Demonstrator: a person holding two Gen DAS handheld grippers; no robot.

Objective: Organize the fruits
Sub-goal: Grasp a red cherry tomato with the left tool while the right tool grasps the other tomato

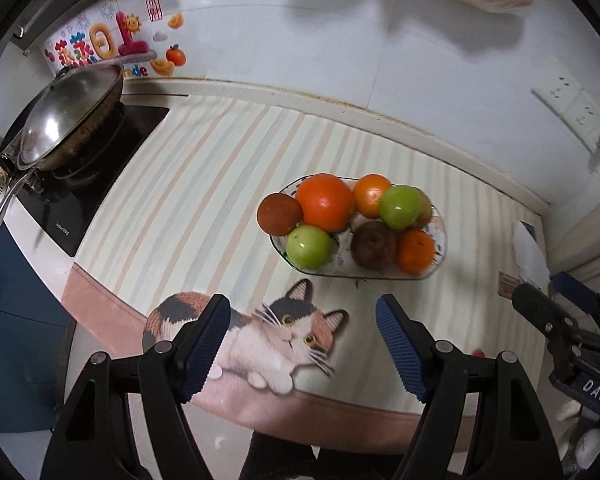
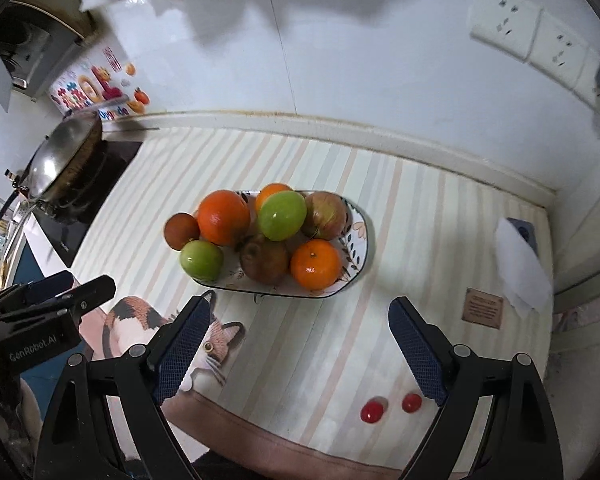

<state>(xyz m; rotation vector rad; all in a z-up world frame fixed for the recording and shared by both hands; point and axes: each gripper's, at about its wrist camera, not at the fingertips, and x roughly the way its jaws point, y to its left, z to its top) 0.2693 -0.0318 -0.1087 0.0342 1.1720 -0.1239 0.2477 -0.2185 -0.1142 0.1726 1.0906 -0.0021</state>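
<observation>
Striped cat mat (image 2: pixel 300 340) carries fruit plate (image 2: pixel 358 248) and 2 red tomatoes (image 2: pixel 371 412).

Two wrist views, side by side, angled down from near; shared: fruit plate (image 1: pixel 440 236) (image 2: pixel 360 236), striped mat (image 1: pixel 204 184) (image 2: pixel 420 240)

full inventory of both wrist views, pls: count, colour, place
plate: 1, white with leaf pattern, dark rim, mid-counter, holds the fruit
oranges: 3, orange, one large at the plate's left, one at the back, one front right
green apples: 2, green, one atop the pile, one front left
red apple: 1, red-yellow, back right of plate
dark fruits: 2, brownish, one front centre, one at the plate's left edge
cherry tomatoes: 2, red, on the mat near the front edge, off the plate
mat: 1, pastel stripes with cat print, covers counter
wok: 1, steel-lidded, on black stove at left
wall sockets: white, wall at right
left gripper: 1, black, blue pads, open, empty
right gripper: 1, same, open, empty
</observation>
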